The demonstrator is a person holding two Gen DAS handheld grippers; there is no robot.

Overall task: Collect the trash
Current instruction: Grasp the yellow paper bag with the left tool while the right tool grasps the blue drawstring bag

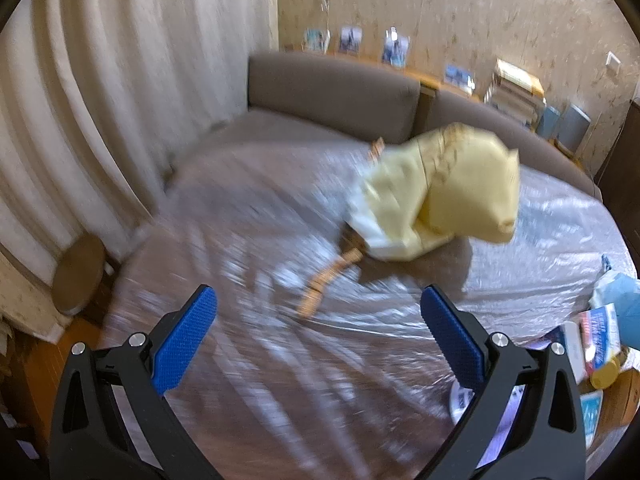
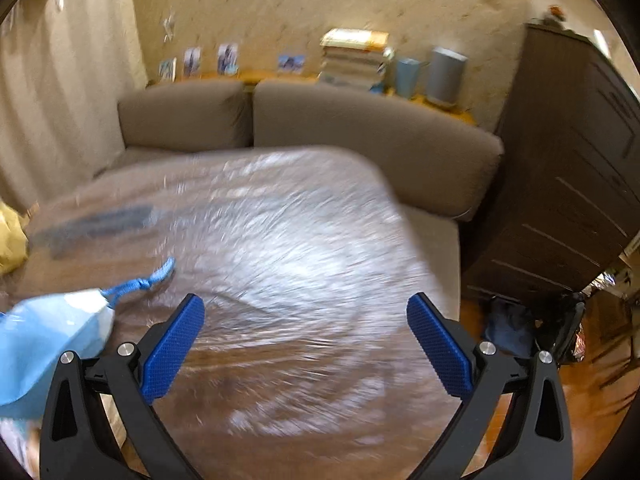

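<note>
Both the left hand-held gripper (image 1: pixel 318 322) and right hand-held gripper (image 2: pixel 306 330) hover released and empty over the plastic-covered table (image 1: pixel 248 240), collection seemingly barely begun, with a crumpled yellow paper bag (image 1: pixel 448 192) at one o'clock and packaging litter (image 1: pixel 592 340) at three still uncollected.

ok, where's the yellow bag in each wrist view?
Left wrist: the yellow bag lies on the plastic-covered table, right of centre, beyond the open left gripper.
Right wrist: only a yellow sliver at the far left edge, probably the same bag; the right gripper is open and empty.
Shared landmark: the stack of books behind the sofa.
</note>
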